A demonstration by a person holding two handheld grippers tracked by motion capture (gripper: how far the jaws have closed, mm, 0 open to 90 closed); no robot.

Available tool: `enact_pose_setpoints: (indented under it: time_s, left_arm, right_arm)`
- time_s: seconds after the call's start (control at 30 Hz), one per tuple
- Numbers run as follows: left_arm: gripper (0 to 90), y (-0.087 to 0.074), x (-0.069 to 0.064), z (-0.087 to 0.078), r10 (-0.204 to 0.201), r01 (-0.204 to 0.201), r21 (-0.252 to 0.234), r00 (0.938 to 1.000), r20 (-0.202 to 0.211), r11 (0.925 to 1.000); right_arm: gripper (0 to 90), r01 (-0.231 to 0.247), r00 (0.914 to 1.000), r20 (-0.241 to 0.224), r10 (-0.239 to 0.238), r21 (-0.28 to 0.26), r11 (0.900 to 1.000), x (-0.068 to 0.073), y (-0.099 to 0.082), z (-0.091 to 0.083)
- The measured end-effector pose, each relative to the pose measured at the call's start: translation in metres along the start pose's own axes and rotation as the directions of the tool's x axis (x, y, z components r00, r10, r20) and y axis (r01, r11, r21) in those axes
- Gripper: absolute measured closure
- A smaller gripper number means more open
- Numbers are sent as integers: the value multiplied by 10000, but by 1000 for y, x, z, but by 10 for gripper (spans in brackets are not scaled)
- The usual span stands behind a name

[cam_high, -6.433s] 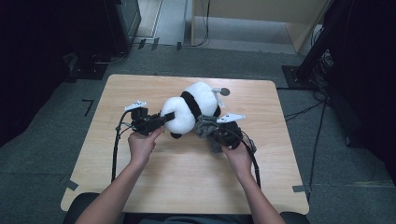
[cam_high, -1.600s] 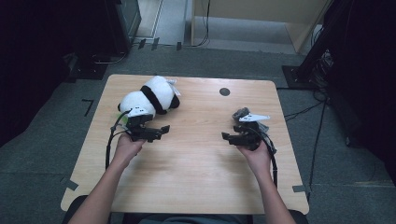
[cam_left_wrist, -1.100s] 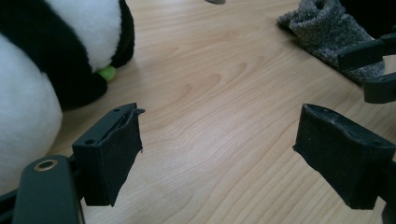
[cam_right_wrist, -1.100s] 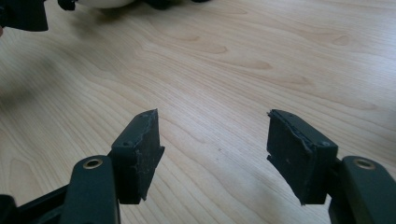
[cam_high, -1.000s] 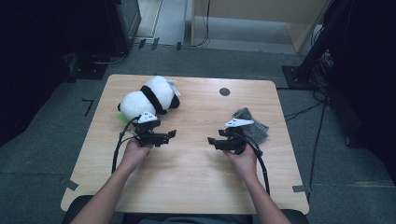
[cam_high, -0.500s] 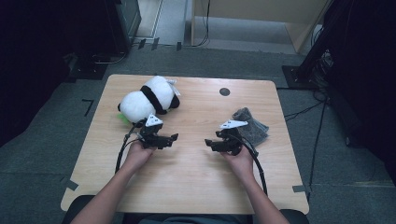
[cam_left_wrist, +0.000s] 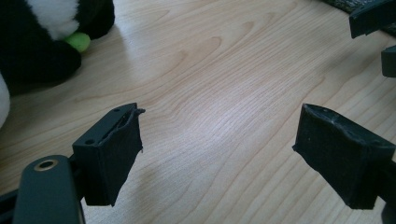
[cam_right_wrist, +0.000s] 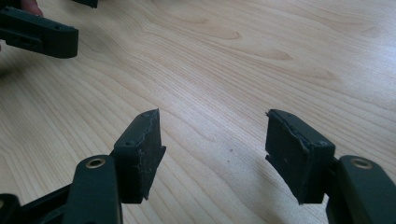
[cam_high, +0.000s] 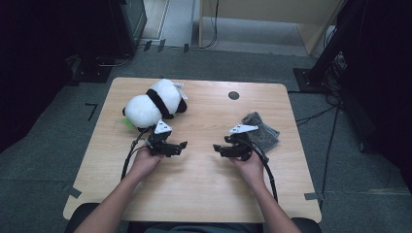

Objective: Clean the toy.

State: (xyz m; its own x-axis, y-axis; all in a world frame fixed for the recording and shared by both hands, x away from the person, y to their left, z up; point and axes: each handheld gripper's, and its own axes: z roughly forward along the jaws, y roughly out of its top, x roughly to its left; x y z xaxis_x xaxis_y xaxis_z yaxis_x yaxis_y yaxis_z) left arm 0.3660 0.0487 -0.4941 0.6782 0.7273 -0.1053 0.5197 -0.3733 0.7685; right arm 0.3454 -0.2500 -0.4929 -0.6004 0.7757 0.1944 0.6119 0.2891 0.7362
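Two grippers, jaws apart; writing unreadable.

1. Bare table lies between the left gripper and the right gripper, whose tips face each other with a gap.
2. The panda plush blocks the far-left corner, just behind the left gripper.
3. A grey cloth lies just beyond the right gripper.
4. Both grippers' jaws stand apart with bare wood between them.

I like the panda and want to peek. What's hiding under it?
A bit of something bright green pokes out beneath the panda toy. The rest of it is covered by the panda, so I cannot tell what it is.
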Motion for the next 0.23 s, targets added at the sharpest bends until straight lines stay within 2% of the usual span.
enact_pose_setpoints:
  time_s: [0.23]
  left_arm:
    - [145, -1, -2, 2, 132, -132, 94, 9999, 42, 9999]
  right_arm:
    - [368, -14, 10000, -5, 14, 9, 10000, 0, 0, -1]
